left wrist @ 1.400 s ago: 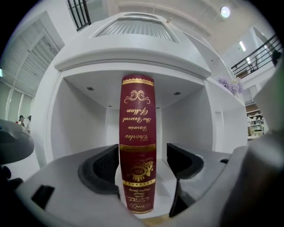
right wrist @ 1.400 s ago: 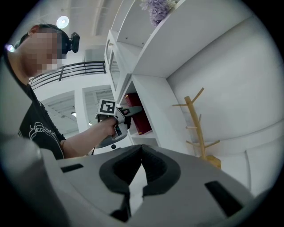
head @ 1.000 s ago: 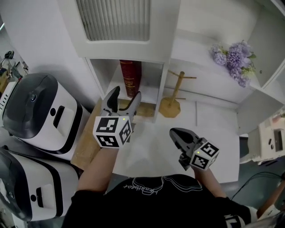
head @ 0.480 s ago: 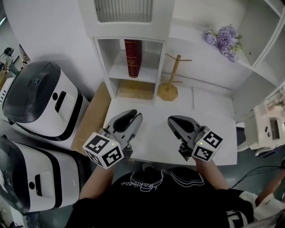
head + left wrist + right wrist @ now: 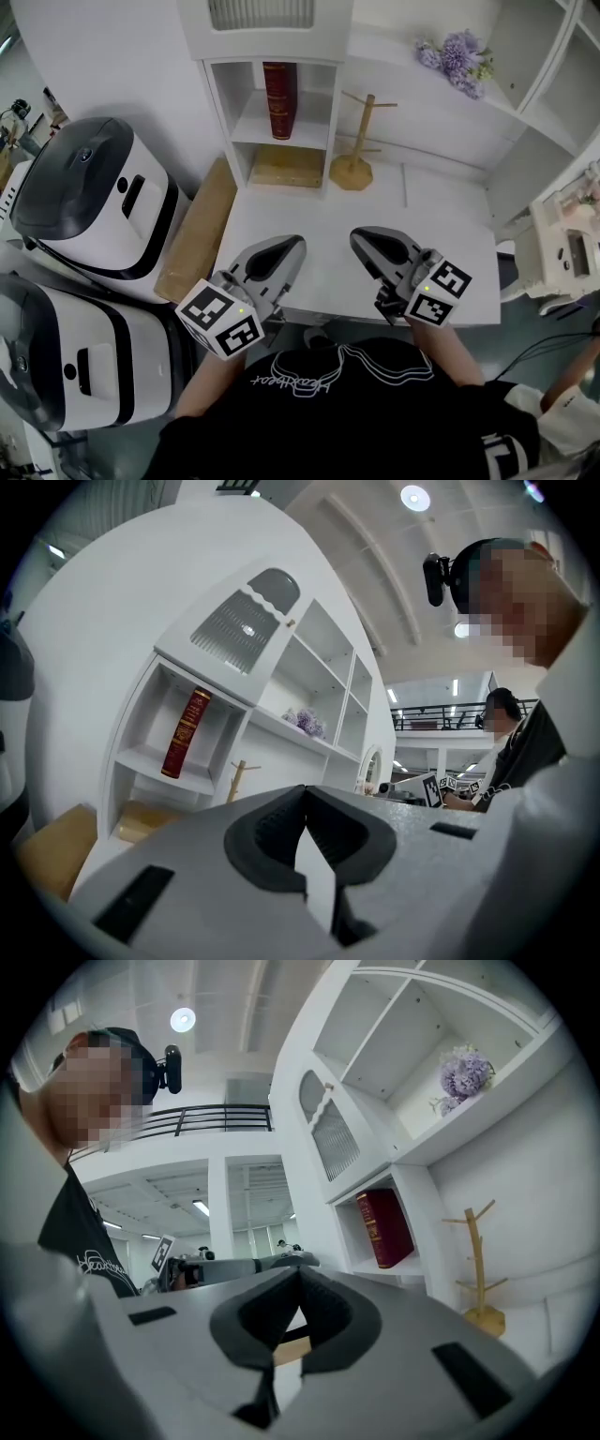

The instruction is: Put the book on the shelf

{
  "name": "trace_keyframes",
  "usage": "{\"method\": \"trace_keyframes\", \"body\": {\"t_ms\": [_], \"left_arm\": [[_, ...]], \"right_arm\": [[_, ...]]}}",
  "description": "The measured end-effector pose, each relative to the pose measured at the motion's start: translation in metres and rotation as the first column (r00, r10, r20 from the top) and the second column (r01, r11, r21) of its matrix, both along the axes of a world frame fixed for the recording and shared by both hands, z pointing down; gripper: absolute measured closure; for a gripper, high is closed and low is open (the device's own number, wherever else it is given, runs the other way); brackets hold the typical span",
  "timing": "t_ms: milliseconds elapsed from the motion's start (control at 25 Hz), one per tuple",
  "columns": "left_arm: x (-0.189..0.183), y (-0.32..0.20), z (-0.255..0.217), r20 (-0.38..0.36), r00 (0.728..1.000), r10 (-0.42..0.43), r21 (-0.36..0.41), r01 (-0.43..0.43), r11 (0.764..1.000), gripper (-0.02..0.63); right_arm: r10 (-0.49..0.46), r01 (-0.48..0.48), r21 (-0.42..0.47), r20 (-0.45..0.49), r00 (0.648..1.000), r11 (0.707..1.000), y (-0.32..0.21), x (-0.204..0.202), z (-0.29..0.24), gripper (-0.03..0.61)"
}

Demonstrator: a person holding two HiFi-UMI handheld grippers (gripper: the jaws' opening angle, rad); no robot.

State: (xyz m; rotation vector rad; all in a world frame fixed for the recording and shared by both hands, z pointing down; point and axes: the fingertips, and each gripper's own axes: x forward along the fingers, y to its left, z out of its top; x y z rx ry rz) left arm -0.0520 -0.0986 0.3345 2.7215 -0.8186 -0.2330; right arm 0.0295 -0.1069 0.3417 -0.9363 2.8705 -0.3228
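Head view has the red book [image 5: 280, 98] standing upright inside the shelf [image 5: 251, 131], on its upper board. Well in front of the shelf, above the white worktop [image 5: 375, 220], the left hand-held gripper [image 5: 296, 244] and right hand-held gripper [image 5: 359, 236] both show jaws pressed together, nothing between them.

— What furniture is seen?
— A white table [image 5: 445, 234] is set against a white wall [image 5: 112, 56]. A white shelf unit [image 5: 246, 127] is stood at its far left corner, and open white wall shelves [image 5: 525, 56] are fixed at the right.
— And beside the table?
— Two large white-and-dark machines [image 5: 89, 202] are placed on the left, with a wooden board [image 5: 197, 234] seen just beside the table's edge.
— How is the room lit?
— A round ceiling lamp [image 5: 183, 1019] is lit overhead; a railed upper level [image 5: 220, 1115] is made out behind.
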Motion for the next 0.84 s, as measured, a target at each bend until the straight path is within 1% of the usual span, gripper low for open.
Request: {"method": "trace_keyframes", "body": {"t_ms": [360,840], "left_arm": [[0.000,0.012,-0.005,0.036,0.999,-0.013,0.029,0.011,1.000,0.611],[-0.007,0.019,0.007,0.028,1.000,-0.002,0.001,0.002,1.000,0.611]], "right_arm": [[-0.026,0.026,-0.009,0.009,1.000,1.000,0.014,-0.009,0.001,0.572],[-0.031,0.031,-0.028,-0.020,0.999,0.999,0.021,-0.018,0.010,0.572]]}}
